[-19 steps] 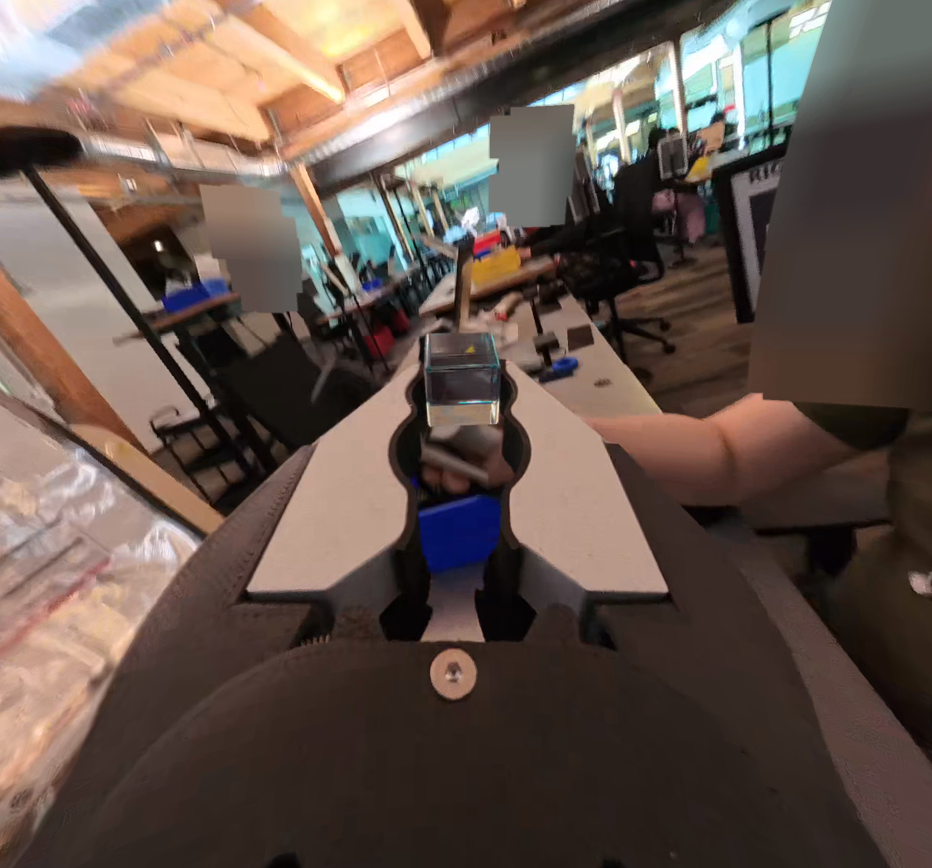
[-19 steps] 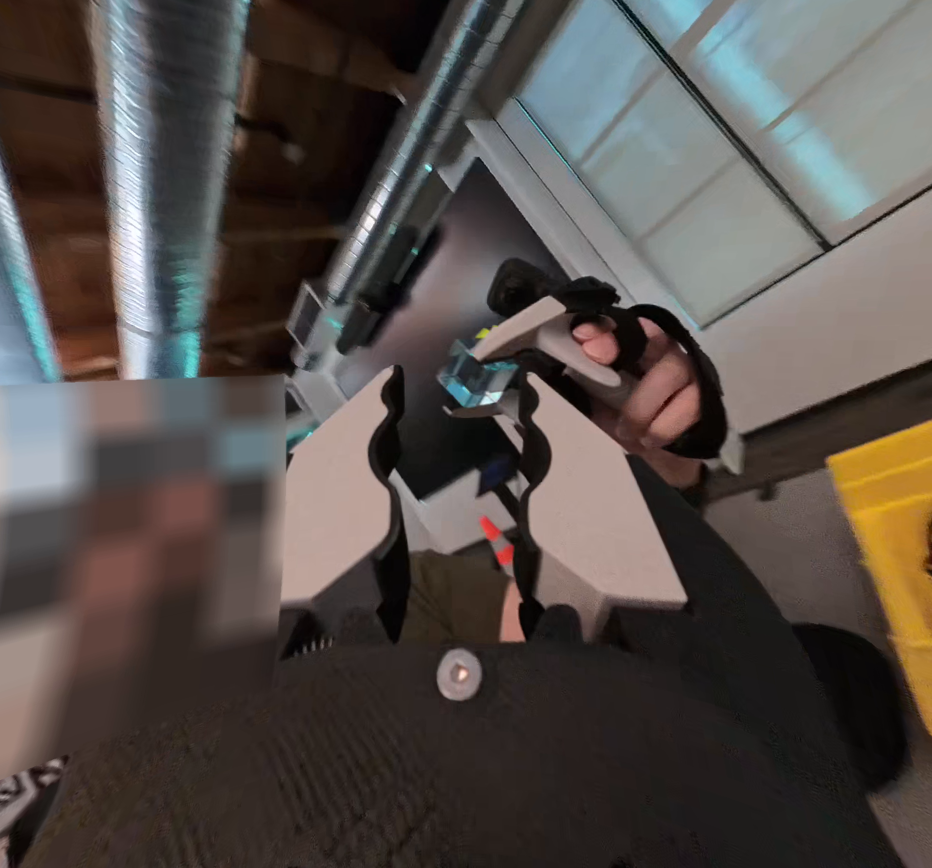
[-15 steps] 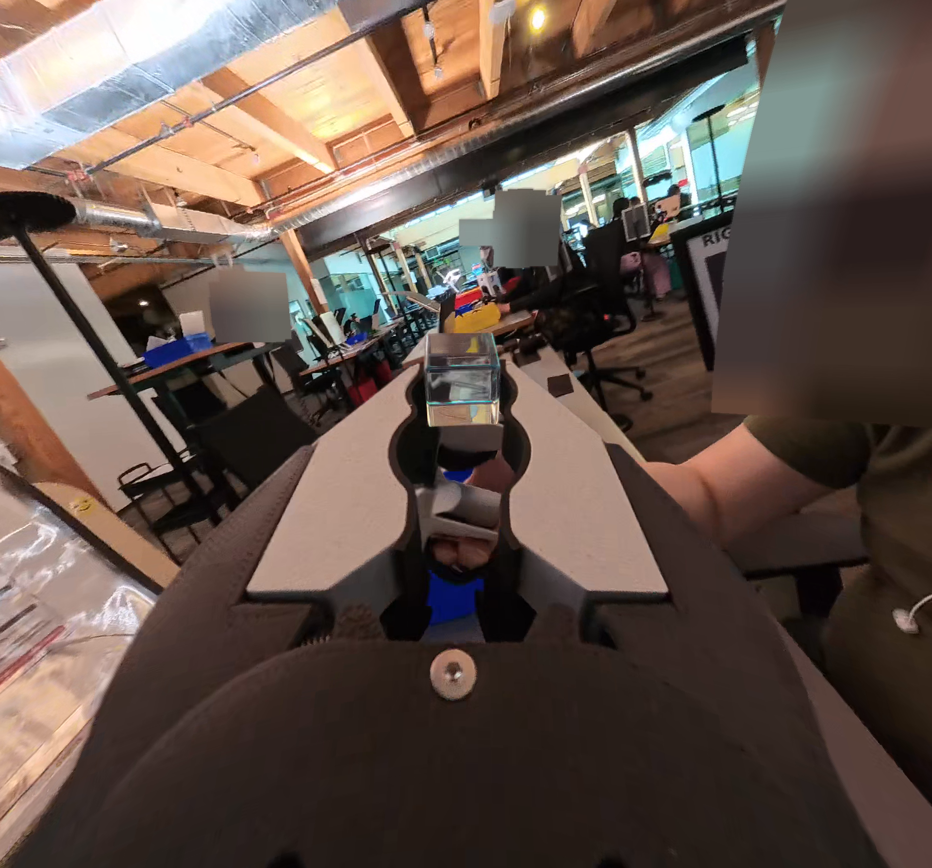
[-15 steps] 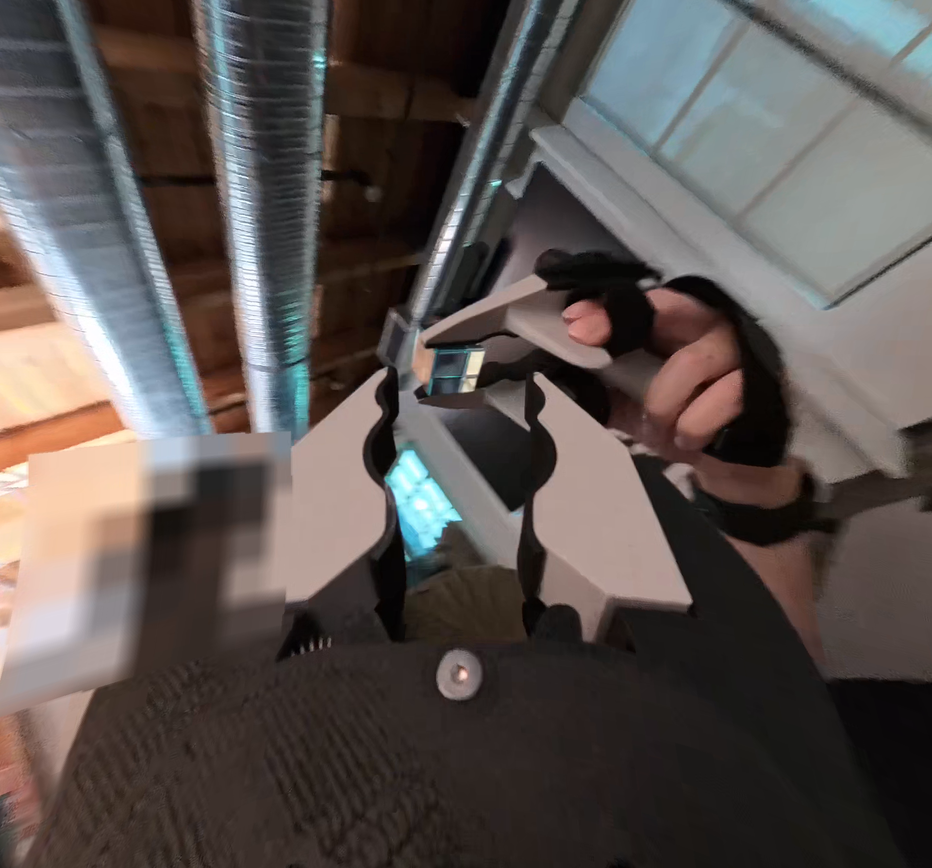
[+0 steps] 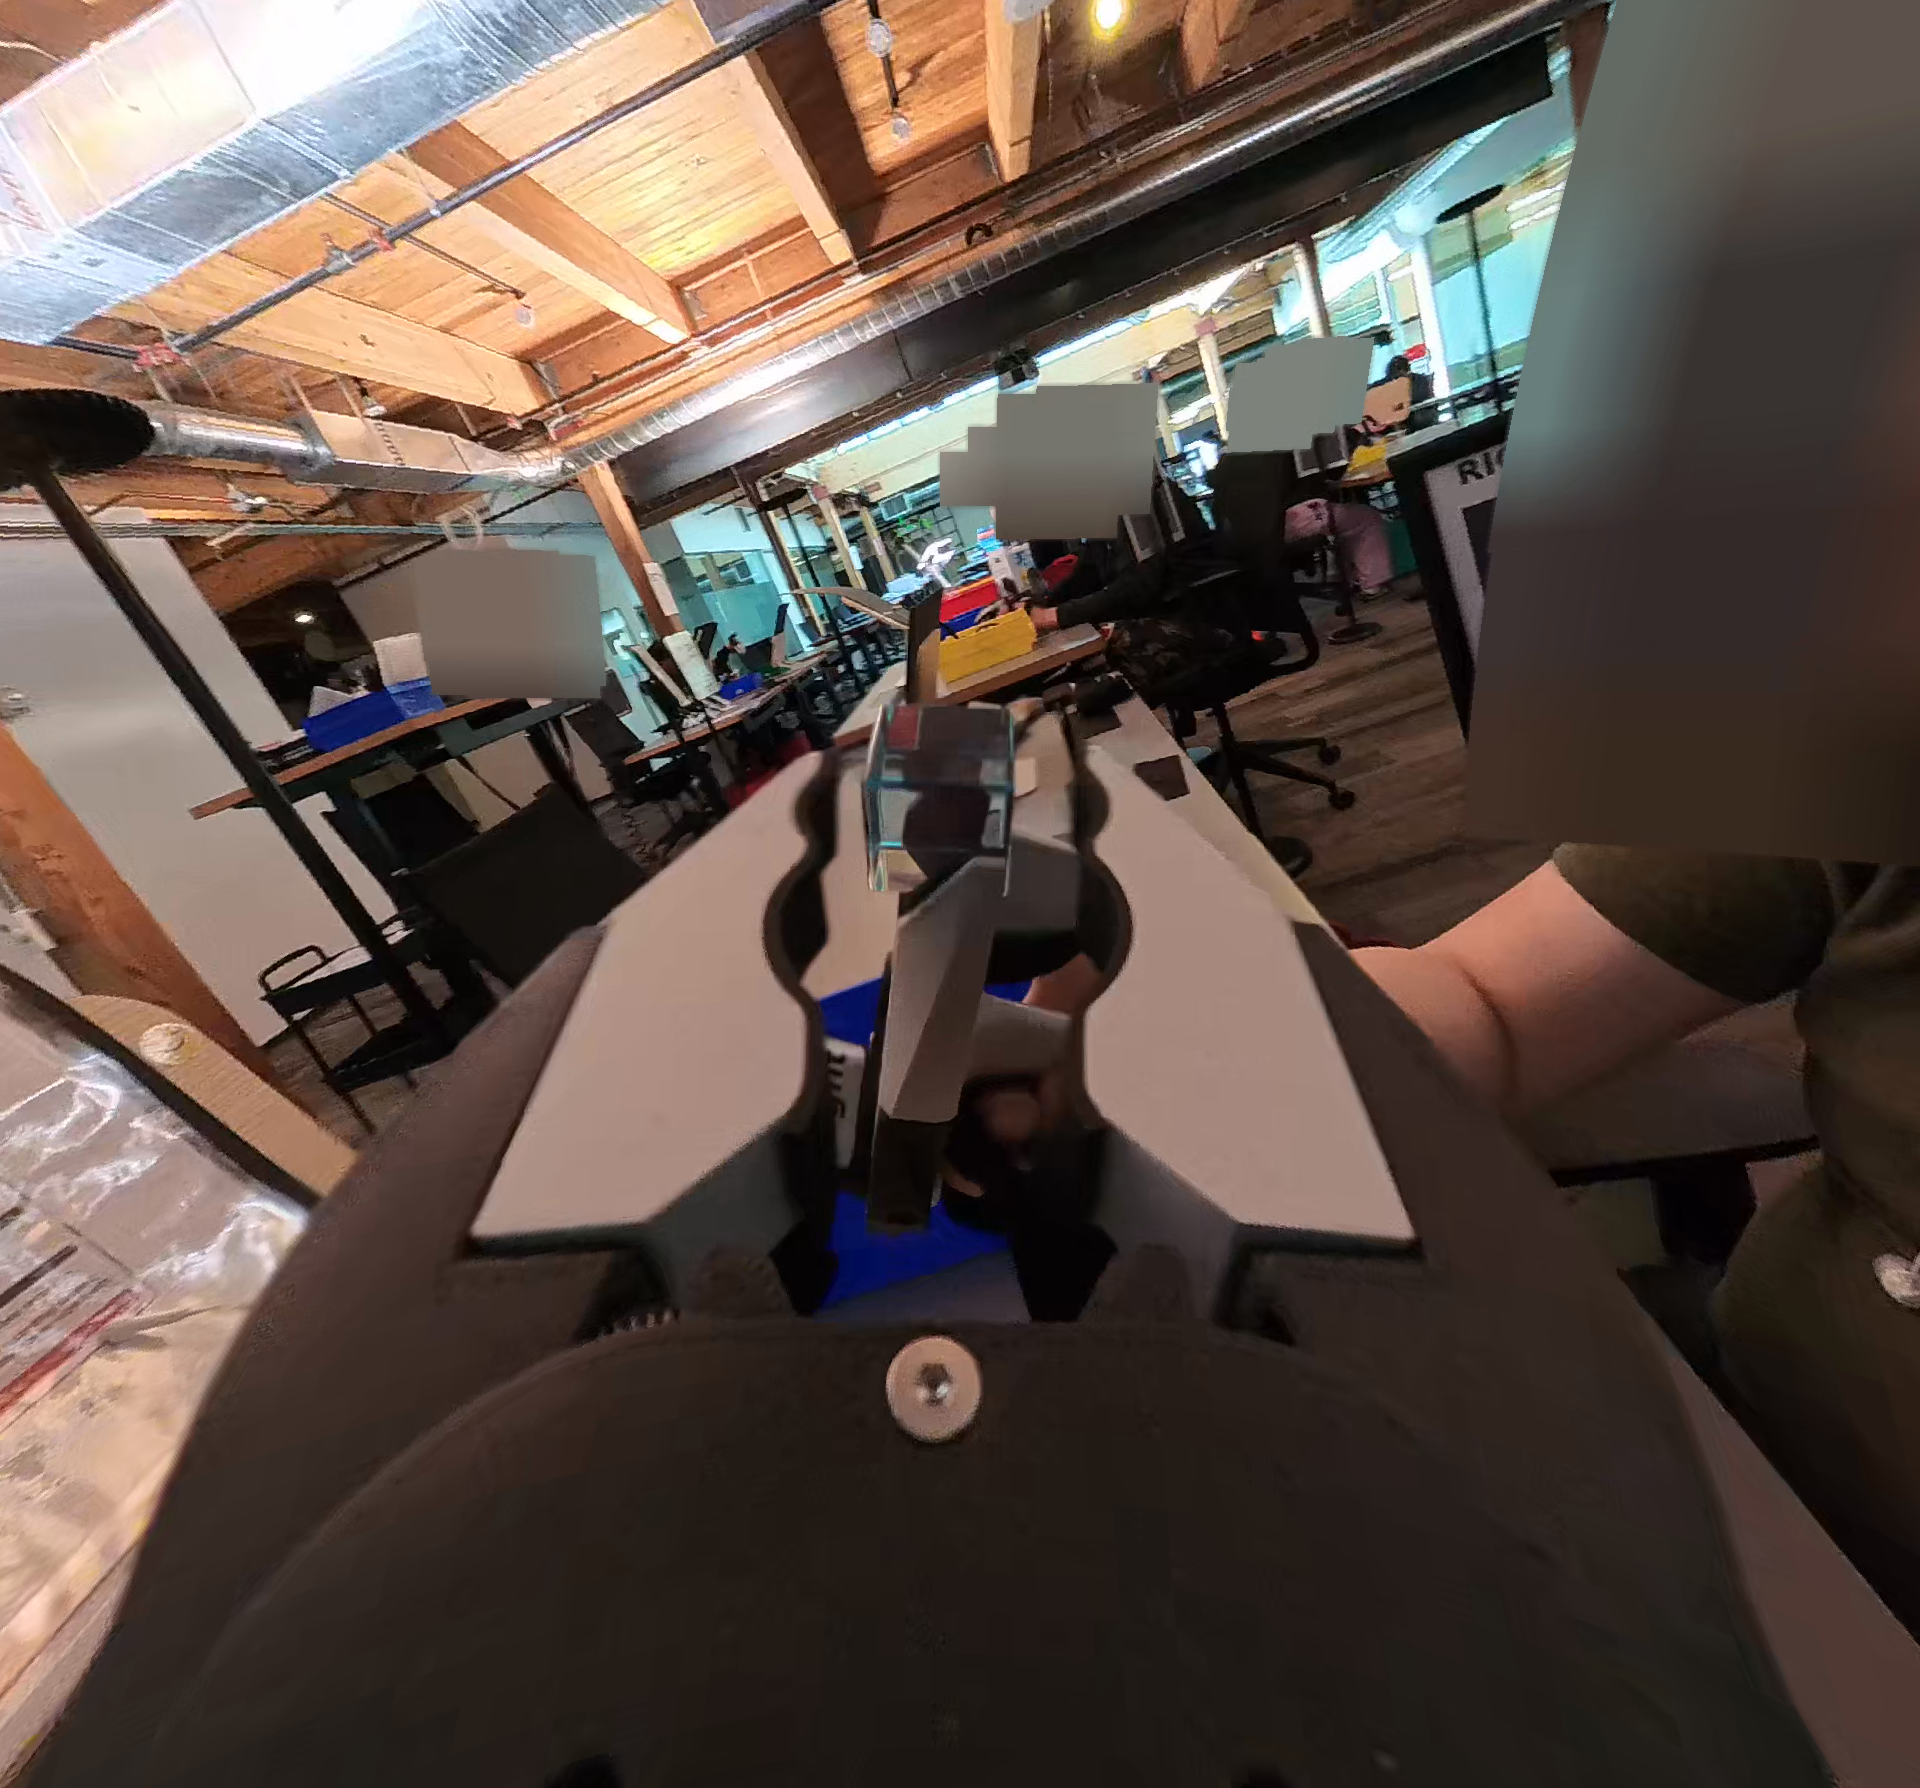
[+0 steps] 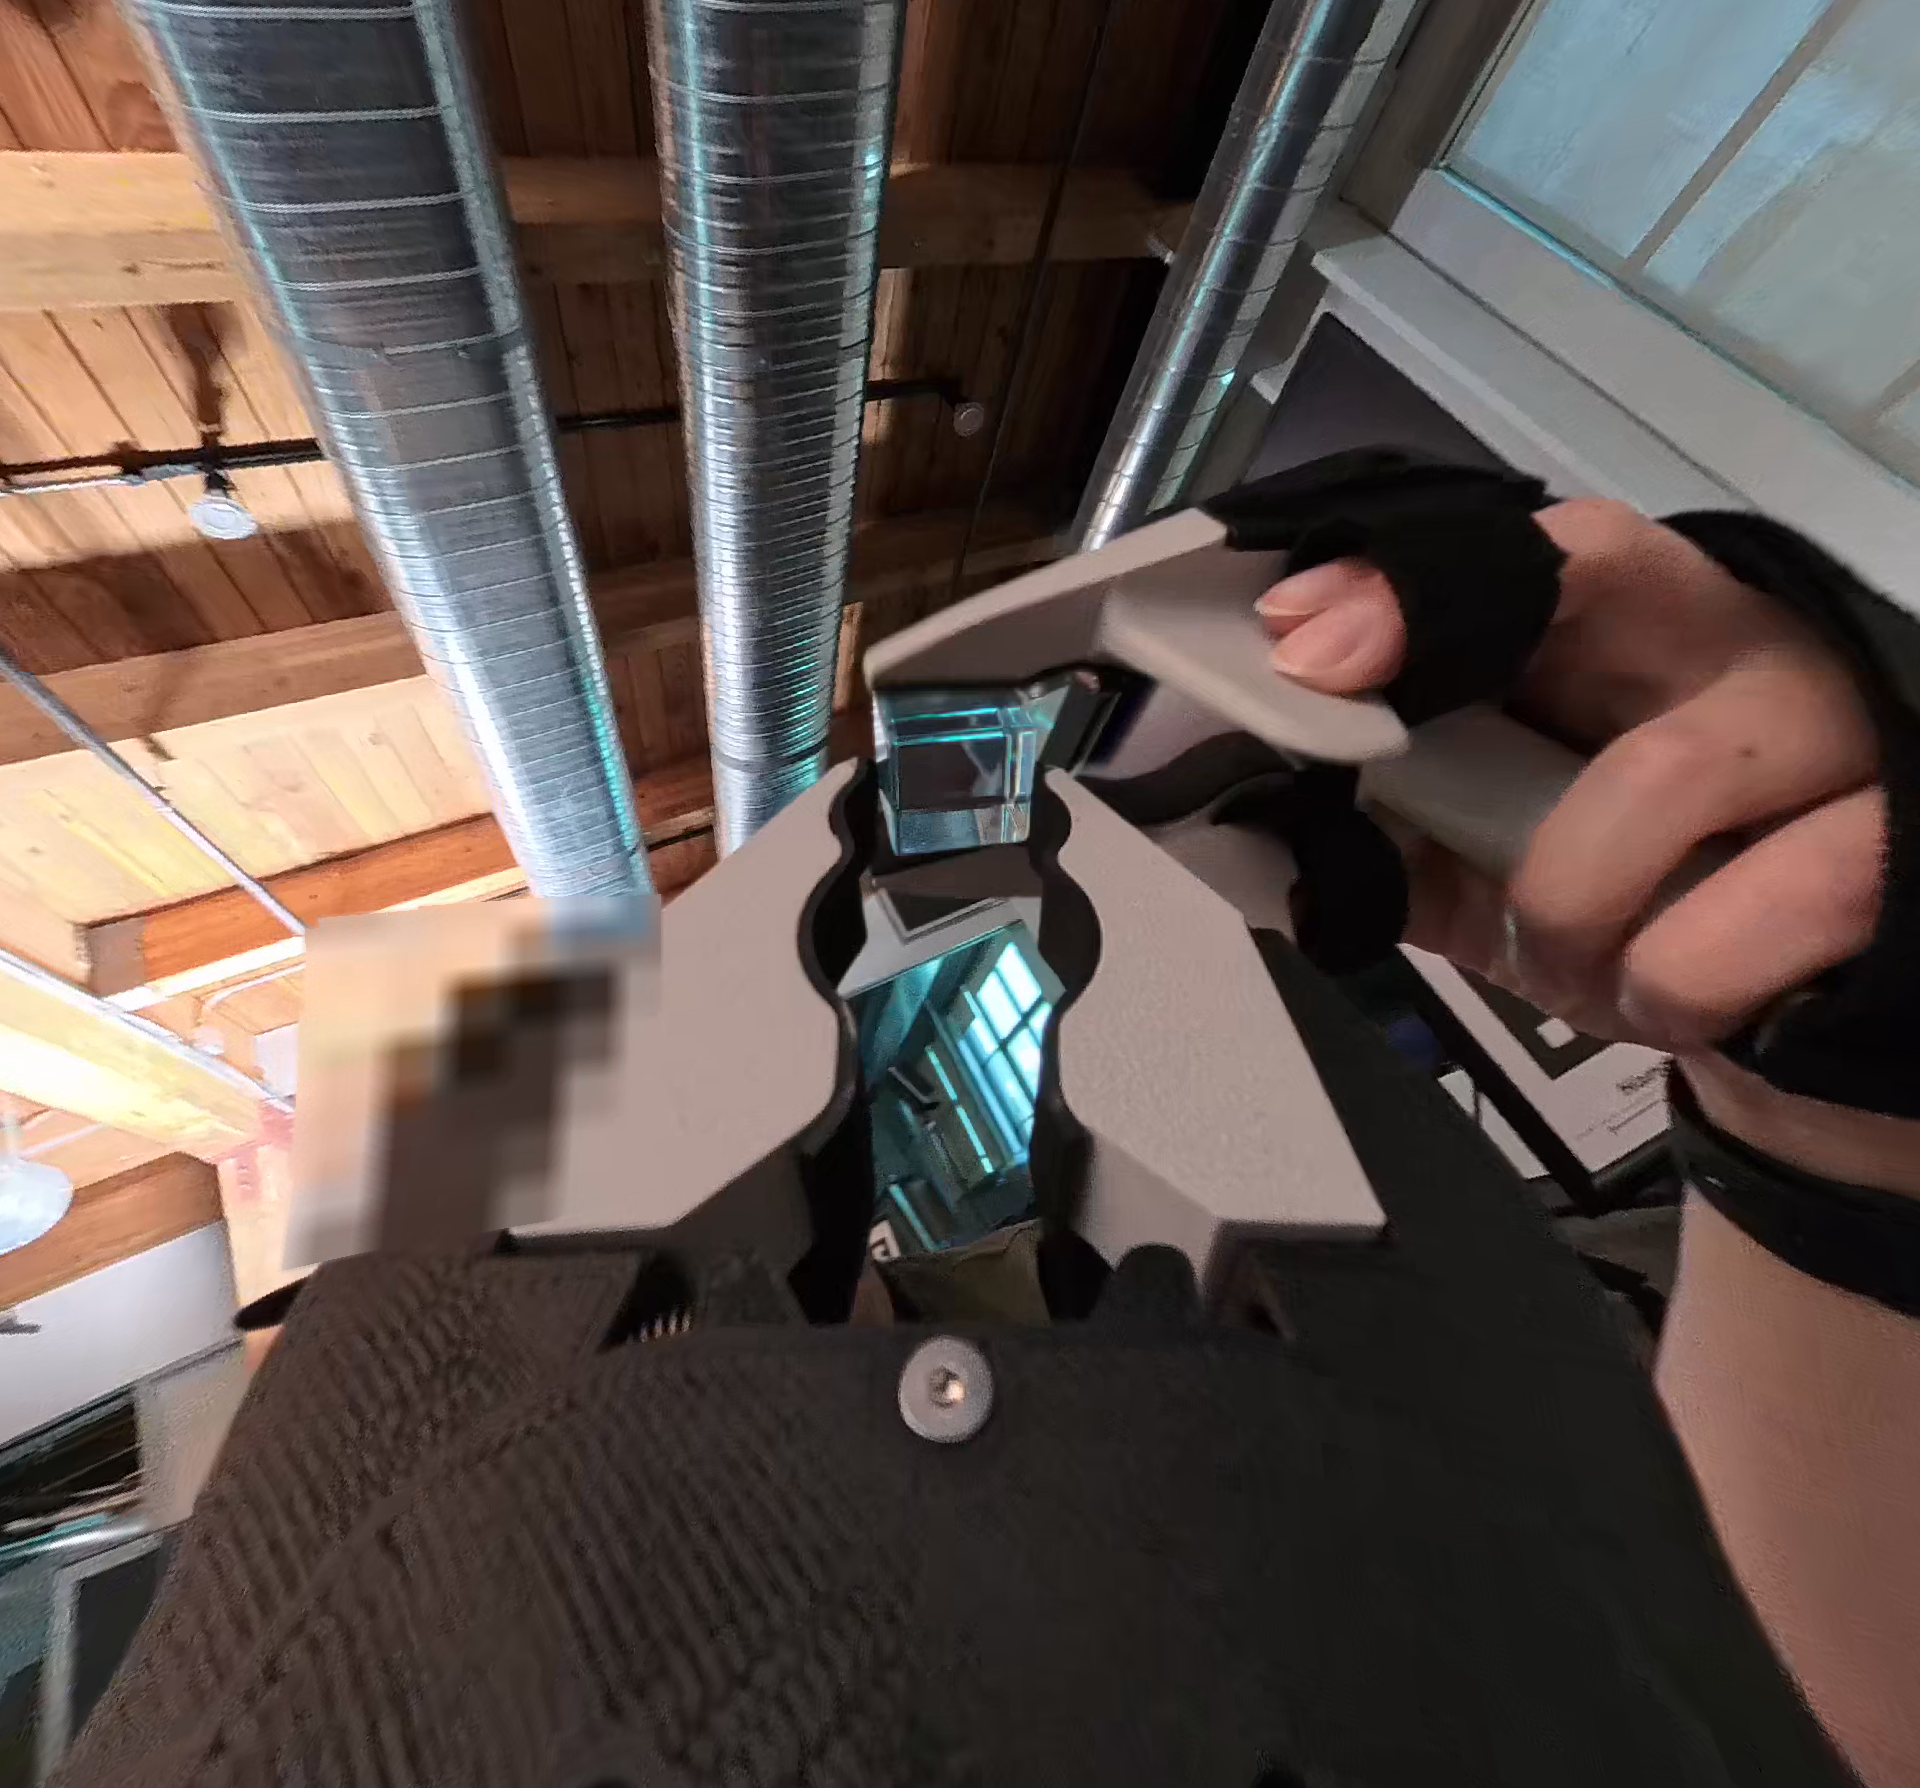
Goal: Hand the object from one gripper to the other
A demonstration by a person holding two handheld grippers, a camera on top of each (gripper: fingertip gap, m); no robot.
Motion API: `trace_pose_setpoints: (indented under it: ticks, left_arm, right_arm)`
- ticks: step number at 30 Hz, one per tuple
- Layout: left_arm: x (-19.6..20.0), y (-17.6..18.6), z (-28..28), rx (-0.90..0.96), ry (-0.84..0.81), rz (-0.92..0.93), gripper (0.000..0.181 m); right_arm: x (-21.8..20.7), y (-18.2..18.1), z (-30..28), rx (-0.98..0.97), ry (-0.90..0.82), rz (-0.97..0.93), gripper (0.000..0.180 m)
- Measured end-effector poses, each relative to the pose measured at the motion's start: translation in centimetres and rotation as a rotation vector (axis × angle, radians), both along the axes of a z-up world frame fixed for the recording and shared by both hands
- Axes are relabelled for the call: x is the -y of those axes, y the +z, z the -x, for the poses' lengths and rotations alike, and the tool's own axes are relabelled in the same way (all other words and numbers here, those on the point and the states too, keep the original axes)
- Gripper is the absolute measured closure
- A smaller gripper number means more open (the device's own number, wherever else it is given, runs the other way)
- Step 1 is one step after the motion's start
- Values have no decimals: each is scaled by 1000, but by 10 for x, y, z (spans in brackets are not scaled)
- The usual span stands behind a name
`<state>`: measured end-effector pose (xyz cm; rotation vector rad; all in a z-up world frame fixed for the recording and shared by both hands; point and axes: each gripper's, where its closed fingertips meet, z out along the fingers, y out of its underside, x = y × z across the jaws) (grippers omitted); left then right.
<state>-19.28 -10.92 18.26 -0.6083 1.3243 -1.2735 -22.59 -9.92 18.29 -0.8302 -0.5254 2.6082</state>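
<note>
Fingers (image 5: 707, 959), left gripper (image 5: 948, 767): spread, standing clear of the glass cube (image 5: 940, 798) at upper centre of frame (room for it to leave). Right gripper (image 6: 951, 788): pinching the cube's sides, apparently bearing it alone; contact edges blurred. Handover judged nearly complete.

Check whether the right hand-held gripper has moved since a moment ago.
Yes. In the left wrist view the right hand-held gripper has risen from near the blue bin up to the glass cube.

The glass cube (image 5: 940, 793) sits between the left gripper (image 5: 948, 782) fingertips; the right gripper (image 5: 940, 990) rises from below, between those fingers. In the right wrist view, the cube (image 6: 961, 788) lies between the right gripper (image 6: 951, 803) tips, under a left finger (image 6: 1132, 626).
</note>
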Motion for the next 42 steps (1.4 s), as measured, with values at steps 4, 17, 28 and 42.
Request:
trace_pose_setpoints:
  ticks: [4, 17, 28, 42]
  left_arm:
    - [-16, -6, 5, -69, 146, -39, 112]
    - [-84, -83, -15, -561, 753, -404, 106]
    - [-100, -99, -52, -587, 928, -636, 132]
    - [-95, -92, -57, -529, 926, -652, 155]
  right_arm:
    - [-22, -15, -2, 151, -153, -24, 153]
    - [-107, -113, -65, 1213, -943, -367, 154]
    - [-97, -111, -69, 1422, -1078, -407, 154]
    - [-87, -94, -64, 1420, -1166, -636, 152]
